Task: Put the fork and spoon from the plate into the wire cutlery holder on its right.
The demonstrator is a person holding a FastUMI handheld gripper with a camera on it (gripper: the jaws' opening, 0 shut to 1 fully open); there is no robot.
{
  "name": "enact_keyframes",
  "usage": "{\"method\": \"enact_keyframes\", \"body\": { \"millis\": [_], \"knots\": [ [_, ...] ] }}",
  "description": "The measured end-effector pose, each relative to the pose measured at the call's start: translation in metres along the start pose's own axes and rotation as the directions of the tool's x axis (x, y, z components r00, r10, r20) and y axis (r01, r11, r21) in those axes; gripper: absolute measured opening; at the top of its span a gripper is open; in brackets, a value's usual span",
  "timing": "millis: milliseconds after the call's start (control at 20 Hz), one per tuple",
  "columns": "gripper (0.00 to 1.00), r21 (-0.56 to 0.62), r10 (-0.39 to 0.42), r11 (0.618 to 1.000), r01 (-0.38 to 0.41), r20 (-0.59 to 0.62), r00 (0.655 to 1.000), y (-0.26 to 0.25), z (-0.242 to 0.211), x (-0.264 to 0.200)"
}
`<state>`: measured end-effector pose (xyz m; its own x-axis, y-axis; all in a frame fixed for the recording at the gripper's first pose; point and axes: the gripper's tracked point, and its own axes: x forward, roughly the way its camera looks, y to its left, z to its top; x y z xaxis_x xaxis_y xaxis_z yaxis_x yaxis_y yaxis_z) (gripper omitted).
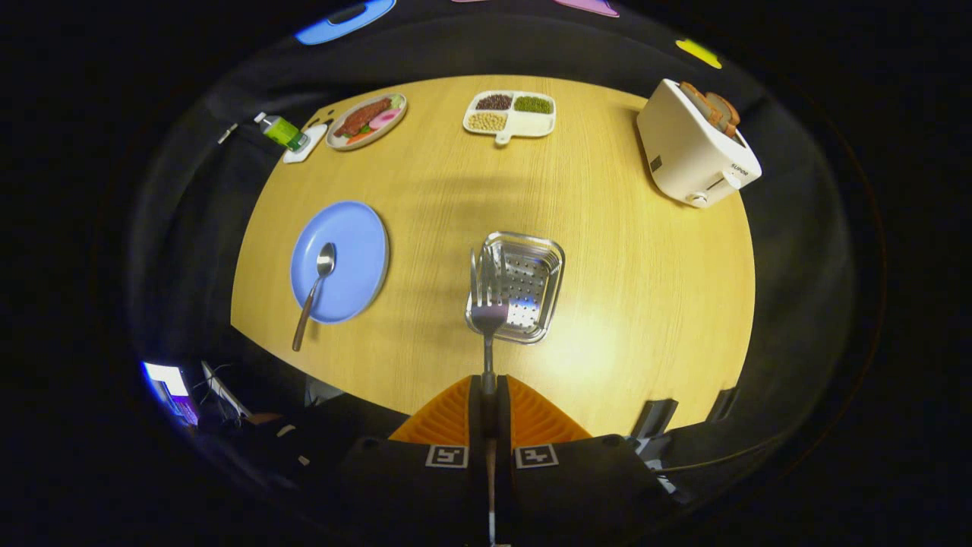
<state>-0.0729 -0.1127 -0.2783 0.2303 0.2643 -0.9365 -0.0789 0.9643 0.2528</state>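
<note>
The fork [487, 304] sits at frame centre, its handle pinched between the gripper [490, 395] fingers, tines over the left rim of the wire cutlery holder [524, 285]. The spoon [317, 292] lies on the blue plate [357, 243] at centre left, handle overhanging onto the wooden table [623, 304]. A toaster [695, 152] stands upper right, a divided tray [510, 114] at top centre.

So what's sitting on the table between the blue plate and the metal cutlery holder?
Nothing: in the gripper view, bare wooden table separates the blue plate from the cutlery holder. The tool grips the fork over the holder's near edge.
</note>
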Motion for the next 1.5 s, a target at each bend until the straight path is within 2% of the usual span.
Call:
{"method": "enact_keyframes", "body": {
  "millis": [200,500,650,850,1150,1350,1500],
  "knots": [
    [0.09,-0.047,0.001,0.999,-0.009,-0.179,0.984,-0.011,-0.005,0.005],
    [0.09,-0.120,-0.061,0.993,0.014,-0.392,0.918,-0.022,-0.002,0.016],
    [0.09,-0.133,-0.086,0.991,0.028,-0.447,0.890,-0.024,0.003,0.020],
    [0.11,-0.134,-0.100,0.990,0.041,-0.472,0.876,-0.024,0.008,0.028],
    [0.14,-0.134,-0.099,0.990,0.045,-0.429,0.898,-0.023,0.017,0.035],
    [0.17,-0.124,-0.084,0.991,0.044,-0.339,0.937,-0.021,0.033,0.036],
    [0.20,-0.085,-0.035,0.996,0.017,-0.212,0.977,-0.006,0.054,0.029]
  ]
}}
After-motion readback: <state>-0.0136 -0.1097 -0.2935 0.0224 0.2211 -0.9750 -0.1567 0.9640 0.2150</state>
